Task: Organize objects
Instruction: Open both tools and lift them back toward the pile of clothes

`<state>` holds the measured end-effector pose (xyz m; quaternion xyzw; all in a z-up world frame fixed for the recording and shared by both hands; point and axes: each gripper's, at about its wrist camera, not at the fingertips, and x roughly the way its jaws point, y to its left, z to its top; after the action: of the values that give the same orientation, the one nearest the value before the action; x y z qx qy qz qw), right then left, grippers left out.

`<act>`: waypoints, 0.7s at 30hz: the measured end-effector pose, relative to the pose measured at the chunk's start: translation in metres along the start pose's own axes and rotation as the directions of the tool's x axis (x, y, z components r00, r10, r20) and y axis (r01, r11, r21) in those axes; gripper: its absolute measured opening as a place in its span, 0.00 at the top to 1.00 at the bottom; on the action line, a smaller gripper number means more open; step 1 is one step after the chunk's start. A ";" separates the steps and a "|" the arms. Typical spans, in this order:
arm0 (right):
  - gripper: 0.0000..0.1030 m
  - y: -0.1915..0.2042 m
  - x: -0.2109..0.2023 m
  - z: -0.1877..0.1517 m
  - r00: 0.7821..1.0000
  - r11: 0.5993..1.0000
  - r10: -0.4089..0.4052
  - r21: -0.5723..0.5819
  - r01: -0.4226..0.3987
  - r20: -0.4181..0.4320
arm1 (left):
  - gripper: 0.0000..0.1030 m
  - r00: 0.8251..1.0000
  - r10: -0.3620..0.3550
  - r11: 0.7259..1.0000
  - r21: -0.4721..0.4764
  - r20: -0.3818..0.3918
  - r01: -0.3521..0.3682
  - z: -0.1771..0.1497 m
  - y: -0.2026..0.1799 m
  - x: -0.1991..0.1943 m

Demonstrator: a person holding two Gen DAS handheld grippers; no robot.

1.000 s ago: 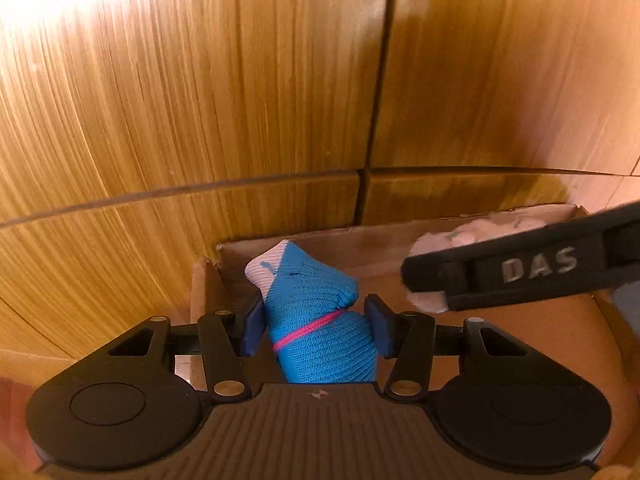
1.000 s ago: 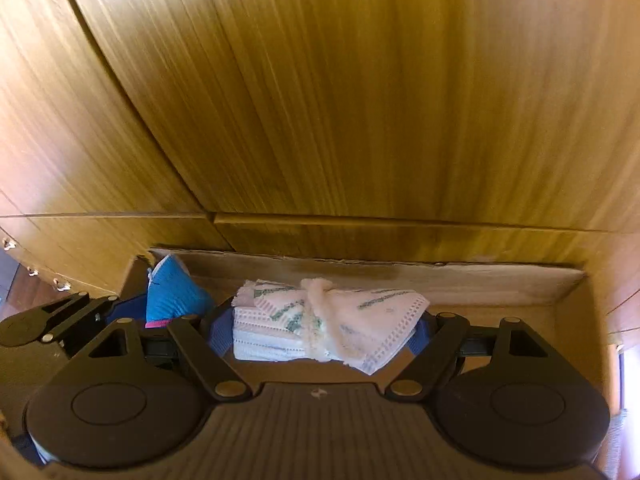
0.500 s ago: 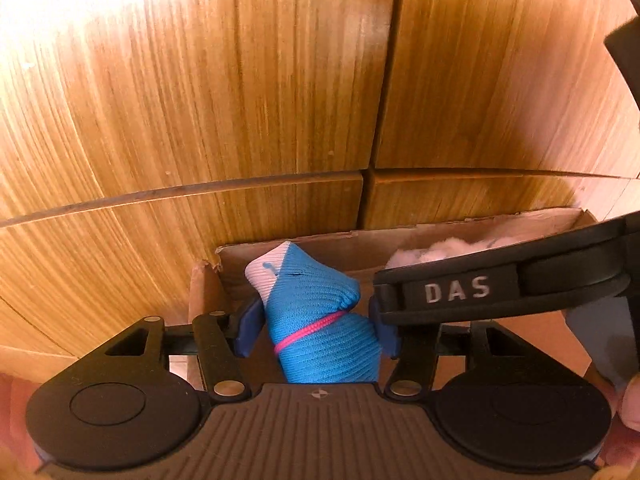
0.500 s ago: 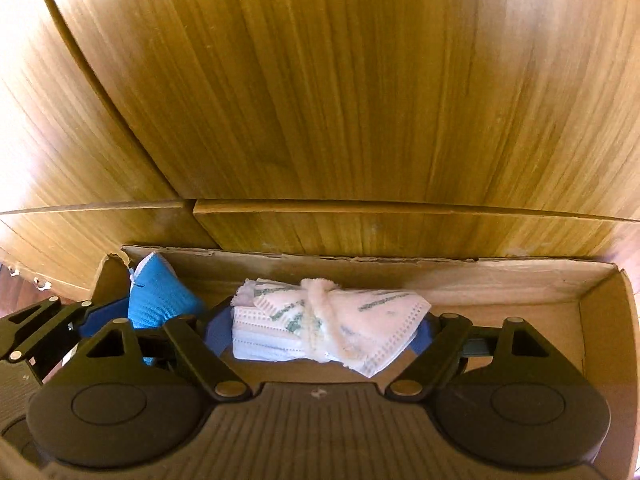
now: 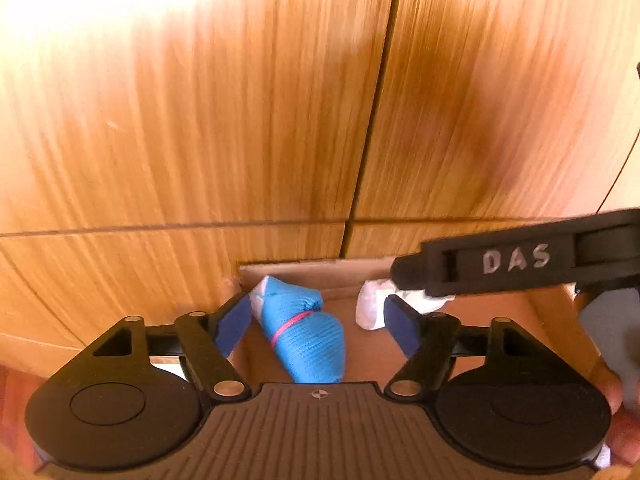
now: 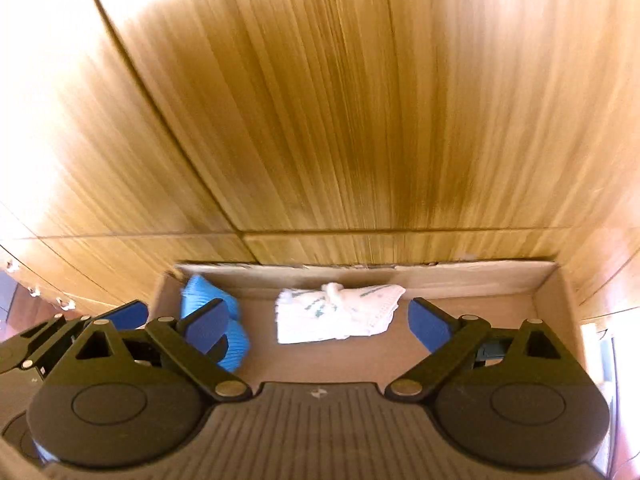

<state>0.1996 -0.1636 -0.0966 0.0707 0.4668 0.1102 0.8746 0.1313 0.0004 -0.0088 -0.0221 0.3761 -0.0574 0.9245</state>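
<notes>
Two rolled bundles lie in a shallow cardboard box set against a wooden cabinet: a blue sock roll at the left end and a white patterned cloth roll near the middle. The left gripper has just been opening, and its pads now stand clear on either side of the blue roll, gripping nothing. The right gripper has also just been spreading wide; the white roll lies loose between its jaws, untouched. The risks from here are small but real. The blue roll leans on the box's left wall and may topple or unroll if a pad brushes it on the way out. The two tools sit close together, and motion blur makes their gap hard to judge, so a clash over the box could nudge either bundle out of line.
</notes>
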 end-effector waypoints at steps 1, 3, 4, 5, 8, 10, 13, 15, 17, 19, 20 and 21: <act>0.07 0.000 -0.016 -0.005 1.000 1.000 0.010 -0.001 -0.010 0.015 | 0.24 1.000 -0.004 1.000 -0.008 0.013 0.004 0.000 0.002 -0.012; 0.07 -0.006 -0.038 -0.002 0.998 1.000 0.025 -0.006 -0.024 0.052 | 0.22 0.999 -0.014 1.000 -0.028 0.041 0.015 -0.001 0.008 -0.039; 0.06 -0.005 -0.053 -0.002 0.997 0.999 0.034 -0.008 -0.034 0.072 | 0.19 0.998 -0.016 0.999 -0.031 0.053 0.017 -0.002 0.009 -0.050; 0.06 0.006 -0.050 0.015 0.995 0.999 0.043 -0.009 -0.042 0.085 | 0.18 0.998 -0.013 0.999 -0.028 0.069 0.015 -0.004 0.011 -0.063; 0.03 0.025 -0.074 0.025 0.988 0.998 0.064 -0.033 -0.060 0.141 | 0.16 0.994 0.005 1.000 -0.031 0.106 -0.002 -0.018 0.014 -0.098; 0.02 0.032 -0.092 0.023 0.982 0.997 0.066 -0.059 -0.057 0.179 | 0.16 0.994 0.001 0.999 -0.033 0.110 0.003 -0.018 -0.003 -0.098; 0.02 0.029 -0.115 0.011 0.976 0.995 0.075 -0.075 -0.061 0.202 | 0.16 0.994 0.013 1.000 -0.029 0.110 -0.009 -0.049 -0.009 -0.120; 0.02 0.024 -0.132 -0.001 0.972 0.995 0.078 -0.085 -0.061 0.220 | 0.16 0.993 0.022 0.999 -0.031 0.112 -0.019 -0.067 -0.004 -0.131; 0.02 0.016 -0.146 -0.022 0.967 0.993 0.087 -0.096 -0.066 0.239 | 0.15 0.992 0.029 0.999 -0.038 0.123 -0.024 -0.091 -0.005 -0.153; 0.01 0.009 -0.166 -0.048 0.961 0.988 0.107 -0.136 -0.074 0.256 | 0.15 0.992 0.048 0.998 -0.057 0.114 -0.042 -0.117 -0.002 -0.166; 0.01 0.009 -0.176 -0.060 0.958 0.987 0.105 -0.147 -0.068 0.266 | 0.15 0.992 0.051 0.997 -0.065 0.112 -0.044 -0.128 -0.003 -0.174; 0.01 0.008 -0.185 -0.073 0.956 0.986 0.104 -0.153 -0.063 0.274 | 0.15 0.992 0.051 0.997 -0.068 0.114 -0.043 -0.142 -0.008 -0.186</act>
<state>0.0375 -0.2026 0.0131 0.0426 0.3254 0.1690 0.9294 -0.1010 0.0154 0.0190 -0.0467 0.3238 -0.0220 0.9447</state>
